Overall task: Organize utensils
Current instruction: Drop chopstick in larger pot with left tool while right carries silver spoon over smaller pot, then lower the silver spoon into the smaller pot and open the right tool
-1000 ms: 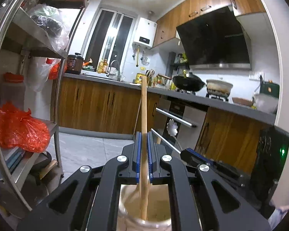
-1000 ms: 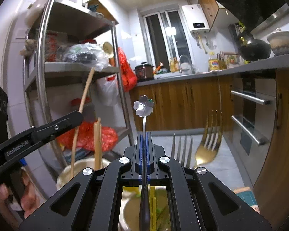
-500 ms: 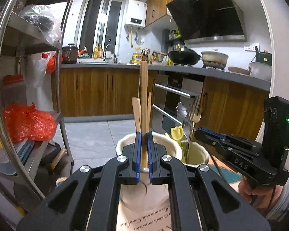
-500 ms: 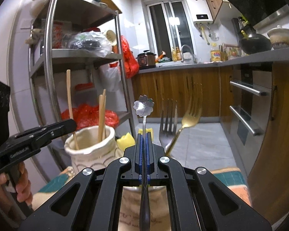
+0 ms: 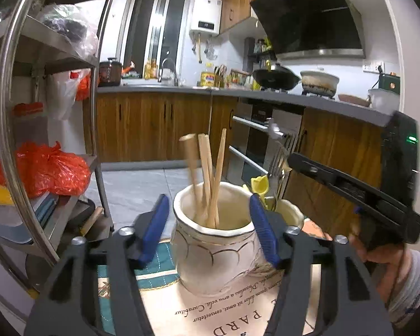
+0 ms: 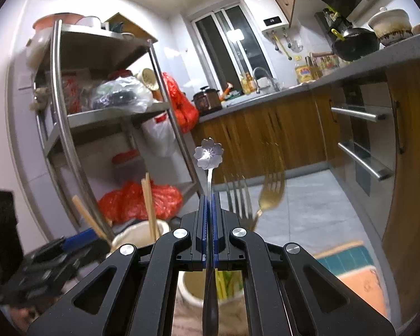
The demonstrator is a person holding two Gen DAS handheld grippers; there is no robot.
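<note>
My left gripper (image 5: 209, 227) is open, its blue pads on either side of a white ceramic jar (image 5: 214, 254) that holds several wooden chopsticks (image 5: 207, 173). A second jar (image 5: 289, 214) behind it holds forks (image 5: 280, 156) and a yellow utensil (image 5: 260, 183). My right gripper (image 6: 209, 225) is shut on a silver spoon (image 6: 209, 155) with a flower-shaped end, held upright above the second jar (image 6: 194, 285). A silver fork (image 6: 239, 196) and a gold fork (image 6: 271, 193) stand just beyond it. The chopstick jar (image 6: 137, 233) shows at lower left.
The jars stand on a printed mat (image 5: 198, 310) with a teal border. A steel shelf rack (image 5: 56, 106) with red bags (image 5: 50, 172) stands at left. Wooden cabinets and an oven (image 5: 257, 145) lie behind. The right gripper body (image 5: 364, 196) is close at right.
My left gripper opened and let go of the chopstick, which now stands in the white jar. My right gripper, still holding the spoon, moved closer over the second jar.
</note>
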